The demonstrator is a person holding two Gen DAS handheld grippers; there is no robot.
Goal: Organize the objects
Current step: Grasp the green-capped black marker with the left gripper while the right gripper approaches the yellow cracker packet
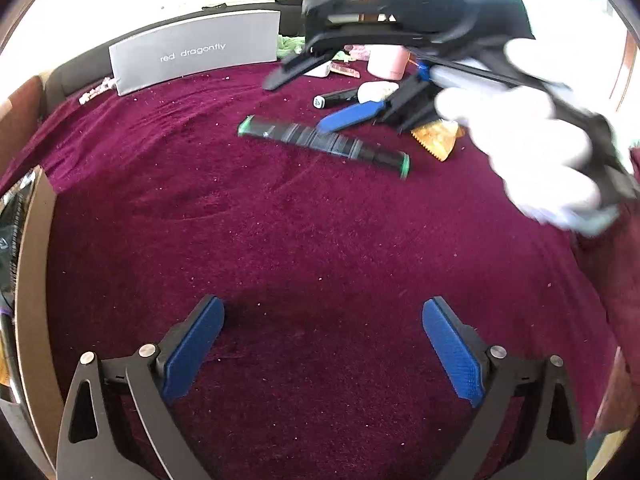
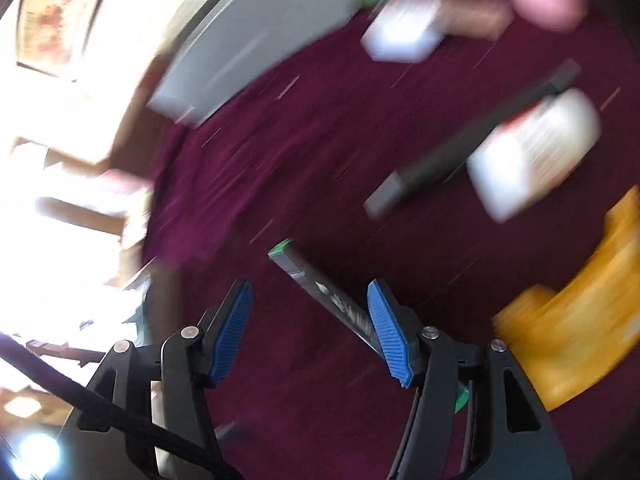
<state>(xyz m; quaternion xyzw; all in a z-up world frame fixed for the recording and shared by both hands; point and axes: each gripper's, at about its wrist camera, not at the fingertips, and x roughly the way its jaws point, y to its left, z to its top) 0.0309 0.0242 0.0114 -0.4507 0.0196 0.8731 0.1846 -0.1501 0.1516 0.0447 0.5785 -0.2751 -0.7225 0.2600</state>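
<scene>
A long black tube with green end caps [image 1: 320,144] lies on the maroon cloth [image 1: 280,240]. My left gripper [image 1: 322,344] stands wide open low over bare cloth, well short of the tube, with nothing between its fingers. My right gripper [image 1: 300,104], held by a white-gloved hand [image 1: 532,152], hovers over the tube's far side. In the blurred right wrist view the right gripper [image 2: 310,320] is open. There the tube [image 2: 320,288] runs under it close to the right blue pad [image 2: 390,336], and neither pad presses on it.
A grey box [image 1: 192,52] stands at the back. A smaller black tube [image 1: 336,98], a white bottle [image 1: 376,90], an orange packet [image 1: 436,138] and a pink cup [image 1: 388,62] lie beyond the long tube. A cardboard wall [image 1: 34,280] borders the left side.
</scene>
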